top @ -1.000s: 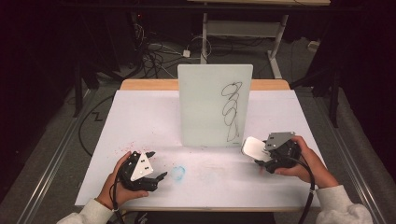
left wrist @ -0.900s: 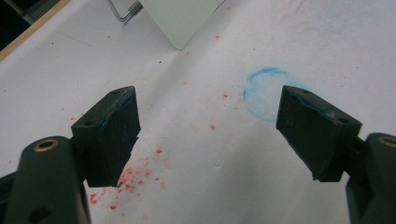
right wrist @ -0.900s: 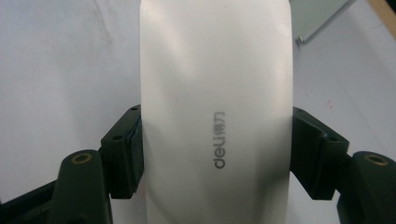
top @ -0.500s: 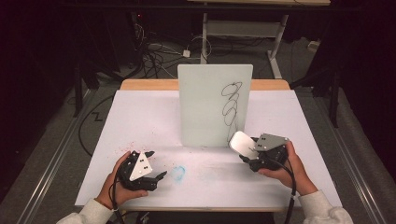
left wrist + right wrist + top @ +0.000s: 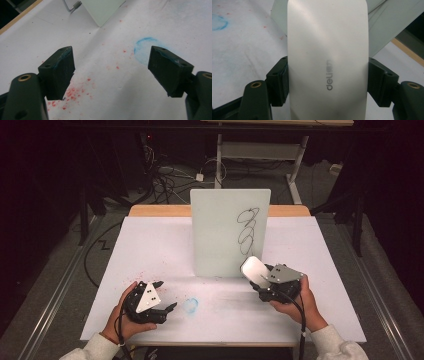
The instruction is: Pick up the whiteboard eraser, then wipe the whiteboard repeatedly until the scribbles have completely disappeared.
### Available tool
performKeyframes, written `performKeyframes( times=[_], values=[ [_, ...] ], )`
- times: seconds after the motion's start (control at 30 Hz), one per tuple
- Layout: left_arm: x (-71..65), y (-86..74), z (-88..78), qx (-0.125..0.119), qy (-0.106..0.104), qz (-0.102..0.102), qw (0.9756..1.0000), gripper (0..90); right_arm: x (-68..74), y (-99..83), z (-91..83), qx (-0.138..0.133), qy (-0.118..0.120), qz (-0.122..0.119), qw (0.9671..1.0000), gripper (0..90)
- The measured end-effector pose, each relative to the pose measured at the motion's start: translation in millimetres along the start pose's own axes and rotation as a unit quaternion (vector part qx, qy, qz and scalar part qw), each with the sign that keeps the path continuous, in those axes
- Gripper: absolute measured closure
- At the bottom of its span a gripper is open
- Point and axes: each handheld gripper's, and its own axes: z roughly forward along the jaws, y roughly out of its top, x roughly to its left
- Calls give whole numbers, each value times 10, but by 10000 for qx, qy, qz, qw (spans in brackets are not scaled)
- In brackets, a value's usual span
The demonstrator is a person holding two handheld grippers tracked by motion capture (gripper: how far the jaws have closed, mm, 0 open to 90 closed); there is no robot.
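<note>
While both claws hover: right claw (image 5: 260,279) pinches one eraser (image 5: 253,270) | left claw (image 5: 162,296) spread | one whiteboard (image 5: 220,235)

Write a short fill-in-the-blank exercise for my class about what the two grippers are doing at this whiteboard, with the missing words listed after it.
1. The right gripper is shut on a white ____ branded "deli".
2. The left gripper has its jaws ____, with nothing between them.
3. The upright whiteboard carries a scribble drawn in ____ ink.
4. On the table between the two grippers lies a faint smudged ring of ____ colour.

Missing words: eraser; open; black; blue
</note>
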Motion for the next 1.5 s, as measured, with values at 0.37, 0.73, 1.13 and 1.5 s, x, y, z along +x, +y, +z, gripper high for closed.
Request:
performKeyframes(
  times=[0.37, 0.73, 1.13, 1.5],
  values=[
    [-6, -73, -88, 26, 124, -128, 9998, 207, 32, 128, 11, -436, -556, 19, 9975, 308],
    [-5, -116, -119, 96, 174, -156, 9997, 207, 51, 193, 105, -749, -1154, -125, 9904, 308],
    [-26, -111, -114, 147, 162, -81, 9997, 207, -120, 385, 315, -961, -1965, -208, 9756, 307],
    [-52, -106, -122, 142, 93, -73, 9998, 207, 50, 369, 506, -744, -2198, -452, 9717, 306]
  ],
)
